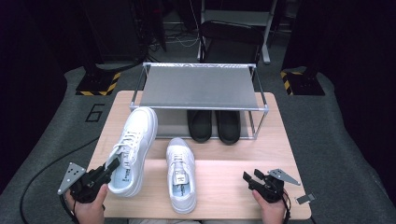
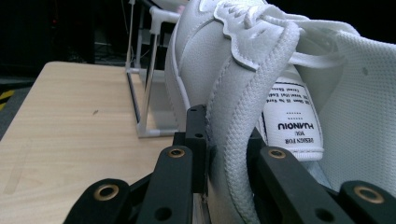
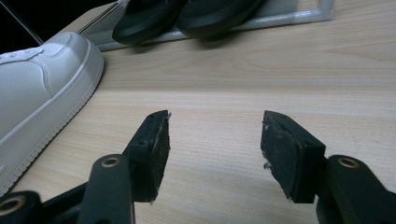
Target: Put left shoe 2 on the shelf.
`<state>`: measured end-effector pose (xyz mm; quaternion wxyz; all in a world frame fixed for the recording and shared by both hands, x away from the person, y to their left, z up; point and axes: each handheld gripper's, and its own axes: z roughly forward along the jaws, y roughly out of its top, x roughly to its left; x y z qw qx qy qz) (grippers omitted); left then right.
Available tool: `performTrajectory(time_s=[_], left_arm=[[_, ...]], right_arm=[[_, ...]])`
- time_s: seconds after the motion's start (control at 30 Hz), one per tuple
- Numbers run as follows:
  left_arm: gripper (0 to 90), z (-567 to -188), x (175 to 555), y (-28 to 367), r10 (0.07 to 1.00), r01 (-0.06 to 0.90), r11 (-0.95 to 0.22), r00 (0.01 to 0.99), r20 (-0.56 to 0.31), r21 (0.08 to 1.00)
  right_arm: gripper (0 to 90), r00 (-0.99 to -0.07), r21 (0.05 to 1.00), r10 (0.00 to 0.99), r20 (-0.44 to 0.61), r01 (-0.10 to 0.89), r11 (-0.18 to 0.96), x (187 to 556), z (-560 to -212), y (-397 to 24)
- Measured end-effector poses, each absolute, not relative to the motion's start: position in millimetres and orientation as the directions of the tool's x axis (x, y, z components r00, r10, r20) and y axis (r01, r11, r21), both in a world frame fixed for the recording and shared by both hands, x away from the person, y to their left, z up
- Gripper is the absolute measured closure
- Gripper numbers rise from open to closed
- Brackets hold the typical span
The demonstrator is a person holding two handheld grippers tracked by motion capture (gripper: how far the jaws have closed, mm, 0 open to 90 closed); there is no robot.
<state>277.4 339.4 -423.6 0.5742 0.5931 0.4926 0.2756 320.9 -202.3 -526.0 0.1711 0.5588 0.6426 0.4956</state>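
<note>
Left gripper (image 1: pixel 111 166) clamps white sneaker (image 1: pixel 133 147); black shoes (image 1: pixel 214 125) under rack (image 1: pixel 200 86).

My left gripper (image 1: pixel 113 164) clamps the heel of the left white sneaker (image 1: pixel 133 148); the other white sneaker (image 1: pixel 181 175) lies just right. My right gripper (image 1: pixel 249 178) hovers open, near right. 2 black shoes (image 1: pixel 214 126) sit under the far rack (image 1: pixel 200 86)

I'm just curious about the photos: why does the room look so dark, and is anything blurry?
High view: light falls on the table and rack; the room around is near black. Left gripper view: the white shoe sits very close in the left claw, its label upside down but readable. Right gripper view: the black shoes cast soft shadows, and the open right claw looks slightly soft.
</note>
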Motion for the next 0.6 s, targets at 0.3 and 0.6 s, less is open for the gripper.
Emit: performTrajectory(time_s=[0.3,0.6], left_arm=[[80.7,-406,282,336,0.901,0.228,0.138,0.375,-0.218,0.964],[80.7,-397,292,332,0.896,0.216,0.151,0.383,-0.226,0.965]], right_arm=[[41.9,-0.309,0.825,0.888,0.340,0.551,-0.124,321,-526,-203],[41.9,-0.309,0.827,0.886,0.346,0.546,-0.132,321,-526,-204]])
